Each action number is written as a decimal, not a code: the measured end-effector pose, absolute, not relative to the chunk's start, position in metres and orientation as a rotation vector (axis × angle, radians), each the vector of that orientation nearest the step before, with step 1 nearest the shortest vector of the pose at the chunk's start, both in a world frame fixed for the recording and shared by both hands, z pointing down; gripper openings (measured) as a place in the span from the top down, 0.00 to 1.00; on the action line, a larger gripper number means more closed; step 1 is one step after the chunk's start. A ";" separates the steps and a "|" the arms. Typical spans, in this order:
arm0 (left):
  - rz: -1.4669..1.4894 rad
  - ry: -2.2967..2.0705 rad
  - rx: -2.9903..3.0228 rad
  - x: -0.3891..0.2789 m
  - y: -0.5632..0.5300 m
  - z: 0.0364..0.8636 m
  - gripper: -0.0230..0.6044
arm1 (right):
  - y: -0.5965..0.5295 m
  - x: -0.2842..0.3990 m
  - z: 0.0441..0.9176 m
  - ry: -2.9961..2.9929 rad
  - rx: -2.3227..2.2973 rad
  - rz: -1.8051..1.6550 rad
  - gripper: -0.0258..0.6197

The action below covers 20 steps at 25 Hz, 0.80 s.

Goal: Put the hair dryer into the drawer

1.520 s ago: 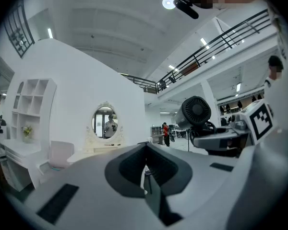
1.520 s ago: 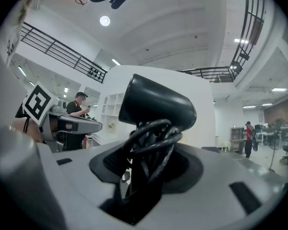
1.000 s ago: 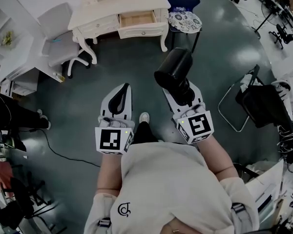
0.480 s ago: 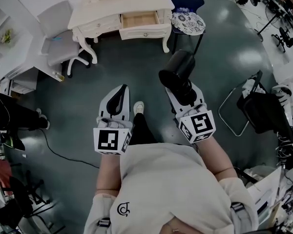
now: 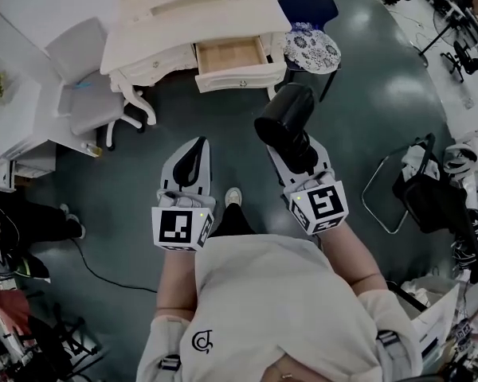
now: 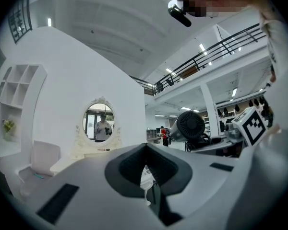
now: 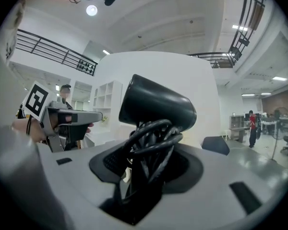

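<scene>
Step in hand, as I judge it: carry to the drawer, nothing placed yet. Right gripper (image 5: 299, 151) has its jaws clamped partway open on the handle of the hair dryer (image 5: 285, 114), with the black cord bundled up around the handle inside the grip; the right gripper view shows the cord loops (image 7: 153, 138) bulging between the pads and the dryer barrel sticking up above them. Left gripper (image 5: 197, 151) is empty, jaws drawn together with only a thin slit showing, held level beside the right one. The drawer (image 5: 229, 53) is pulled open in the white dressing table (image 5: 223, 10), looks empty inside, and is well apart from both grippers, ahead and a bit to the left of the dryer. To do this well: walk up square to the drawer and hold the grip firm, because the clamp is partly on cord, not just handle, and could slip. Bring the barrel in over the open box rather than over the front rim, lower until it rests on the bottom, then release. Watch that the cord does not hang over the edge. The dark chair (image 5: 311, 46) stands just beside the drawer's right side, so swing in from the left. The left gripper is free to steady the drawer front if needed.
</scene>
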<state>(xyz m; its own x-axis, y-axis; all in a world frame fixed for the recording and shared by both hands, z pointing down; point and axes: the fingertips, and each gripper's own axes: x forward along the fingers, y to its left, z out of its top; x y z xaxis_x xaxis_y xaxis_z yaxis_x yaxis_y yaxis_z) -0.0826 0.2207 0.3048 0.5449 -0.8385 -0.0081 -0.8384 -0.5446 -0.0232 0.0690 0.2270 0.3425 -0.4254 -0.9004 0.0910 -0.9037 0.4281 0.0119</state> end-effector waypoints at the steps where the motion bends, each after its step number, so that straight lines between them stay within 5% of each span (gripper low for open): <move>1: -0.008 1.481 -2.742 -0.086 0.201 0.304 0.94 | 0.208 0.065 0.342 -2.578 1.636 0.061 0.66; 20: -0.105 1.403 -2.776 -0.103 -0.052 0.326 0.94 | -0.057 0.040 0.376 -2.546 1.577 0.162 0.65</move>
